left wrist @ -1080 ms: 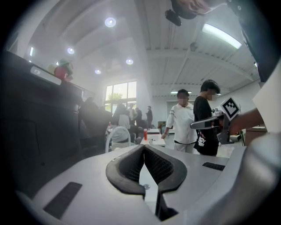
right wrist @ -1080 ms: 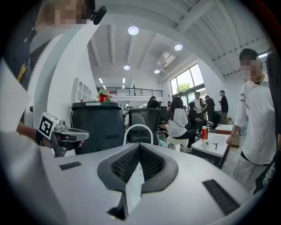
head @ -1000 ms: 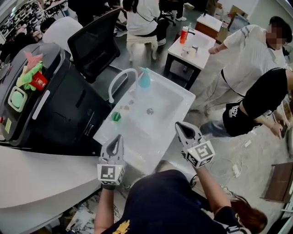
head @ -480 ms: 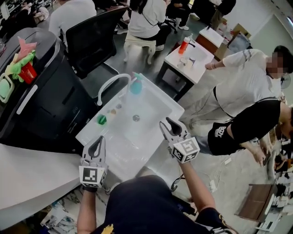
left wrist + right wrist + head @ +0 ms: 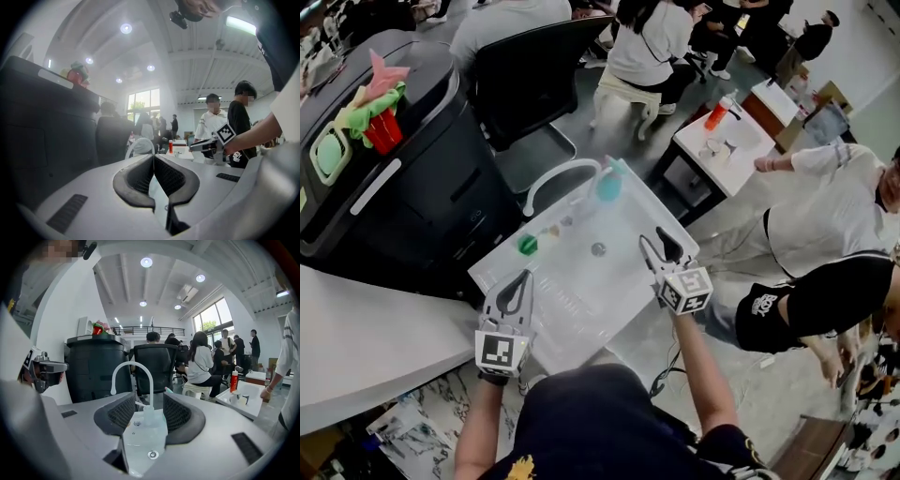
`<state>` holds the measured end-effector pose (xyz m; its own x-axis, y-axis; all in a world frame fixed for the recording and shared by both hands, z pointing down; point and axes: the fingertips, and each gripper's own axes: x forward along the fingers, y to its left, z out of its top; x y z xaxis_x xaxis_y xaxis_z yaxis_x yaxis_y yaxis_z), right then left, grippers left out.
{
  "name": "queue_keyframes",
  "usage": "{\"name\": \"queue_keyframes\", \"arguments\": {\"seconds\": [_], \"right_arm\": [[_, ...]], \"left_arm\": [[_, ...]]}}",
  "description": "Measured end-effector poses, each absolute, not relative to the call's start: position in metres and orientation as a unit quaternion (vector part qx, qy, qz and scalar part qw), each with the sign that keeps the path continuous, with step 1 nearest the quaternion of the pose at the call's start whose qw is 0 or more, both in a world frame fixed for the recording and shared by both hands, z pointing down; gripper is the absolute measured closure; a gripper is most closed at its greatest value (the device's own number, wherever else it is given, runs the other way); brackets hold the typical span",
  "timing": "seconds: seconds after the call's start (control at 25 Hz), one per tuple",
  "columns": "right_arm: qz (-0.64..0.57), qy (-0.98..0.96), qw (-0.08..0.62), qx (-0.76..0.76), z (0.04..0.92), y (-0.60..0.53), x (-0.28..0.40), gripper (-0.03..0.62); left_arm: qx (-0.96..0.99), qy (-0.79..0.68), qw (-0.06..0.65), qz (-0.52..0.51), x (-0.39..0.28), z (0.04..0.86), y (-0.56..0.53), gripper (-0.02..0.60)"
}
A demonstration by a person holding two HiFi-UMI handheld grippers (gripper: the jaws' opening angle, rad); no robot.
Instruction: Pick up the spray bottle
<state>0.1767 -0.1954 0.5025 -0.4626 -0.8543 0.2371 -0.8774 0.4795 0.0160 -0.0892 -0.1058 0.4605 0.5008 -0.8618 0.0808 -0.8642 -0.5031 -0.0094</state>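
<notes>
By the sink (image 5: 581, 286), right gripper (image 5: 654, 242) fingers just opening wide, nothing between; left gripper (image 5: 523, 279) fingers together, empty.

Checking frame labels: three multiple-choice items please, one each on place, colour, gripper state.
1. Where is the spray bottle? A at the far end of the sink, by the faucet; B on the black bin; C on the office chair.
2. Its colour? A red; B teal; C yellow.
3. The right gripper is: A shut on the bottle; B shut, empty; C open, empty.
A: it stands beside the faucet. B: teal in the head view. C: its jaws, just opening, stand apart with nothing between.
</notes>
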Motion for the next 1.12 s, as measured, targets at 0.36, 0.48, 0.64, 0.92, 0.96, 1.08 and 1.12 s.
{"name": "queue_keyframes", "arguments": {"seconds": [0.36,0.48,0.64,0.92,0.96,1.08,1.12], "right_arm": [[0.070,-0.857,0.127,0.494,0.533,-0.268,0.184,0.375],[0.080,-0.860,0.137,0.485,0.546,-0.294,0.183,0.359],[0.085,-0.860,0.144,0.482,0.560,-0.331,0.185,0.349],[0.087,-0.862,0.159,0.474,0.583,-0.383,0.181,0.342],[0.088,-0.862,0.162,0.472,0.586,-0.390,0.180,0.342],[0.095,-0.861,0.169,0.470,0.596,-0.413,0.173,0.336],[0.095,-0.861,0.173,0.469,0.599,-0.420,0.171,0.336]], "left_arm": [[0.852,-0.521,0.029,0.049,-0.098,0.469,-0.112,0.563],[0.845,-0.531,0.036,0.054,-0.102,0.471,-0.114,0.563],[0.838,-0.540,0.039,0.067,-0.104,0.479,-0.117,0.563],[0.844,-0.528,0.061,0.067,-0.084,0.486,-0.121,0.563],[0.846,-0.526,0.063,0.063,-0.078,0.486,-0.120,0.563],[0.851,-0.516,0.063,0.070,-0.068,0.488,-0.120,0.563],[0.853,-0.513,0.065,0.075,-0.066,0.491,-0.120,0.563]]}}
